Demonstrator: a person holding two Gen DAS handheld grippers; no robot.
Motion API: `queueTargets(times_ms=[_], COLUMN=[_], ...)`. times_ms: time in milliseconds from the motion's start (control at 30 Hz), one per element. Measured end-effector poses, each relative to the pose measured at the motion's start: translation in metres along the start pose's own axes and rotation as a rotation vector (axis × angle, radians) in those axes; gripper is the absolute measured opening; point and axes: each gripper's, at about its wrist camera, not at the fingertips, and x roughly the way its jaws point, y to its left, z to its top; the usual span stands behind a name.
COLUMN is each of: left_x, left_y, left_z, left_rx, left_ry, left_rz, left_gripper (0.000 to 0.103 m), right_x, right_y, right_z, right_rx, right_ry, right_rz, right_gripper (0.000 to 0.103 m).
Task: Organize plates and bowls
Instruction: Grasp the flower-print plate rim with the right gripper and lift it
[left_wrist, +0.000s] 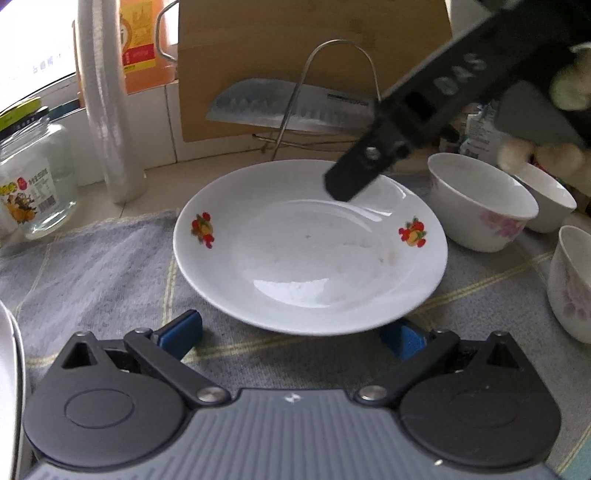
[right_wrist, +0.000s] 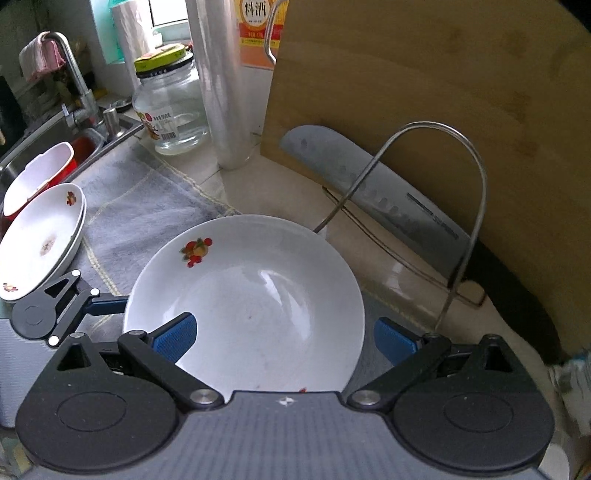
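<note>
Left claw (left_wrist: 291, 330) open at near rim of white plate (left_wrist: 310, 251); right claw (right_wrist: 284, 338) open above it. Glazed ceramic: stiff, slippery, breakable. Pinch rim edge.

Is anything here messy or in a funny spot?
Yes, a little. The plate has faint brownish smears inside, so it may not be quite clean. A big knife leans bare-bladed against the cutting board, right behind the plate. No dish looks cracked, and nothing looks spilled.
</note>
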Motion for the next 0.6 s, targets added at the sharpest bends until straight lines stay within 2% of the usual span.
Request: queueTargets(times_ms=[133, 600], left_x=[0.001, -0.001], left_y=[0.001, 0.002], left_z=[-0.002, -0.005], left_rx=[0.014, 0.028], left_ry=[-0.018, -0.043], left_rz=[-0.014, -0.035], left_gripper=[0.103, 0.103], right_x=[0.015, 0.053], right_y=[-0.011, -0.016], right_z=[0.012, 0.035], right_rx=[-0.003, -0.080], right_ry=[0.030, 0.115], right_rz=[0.047, 0.101], right_gripper=[0.103, 0.103])
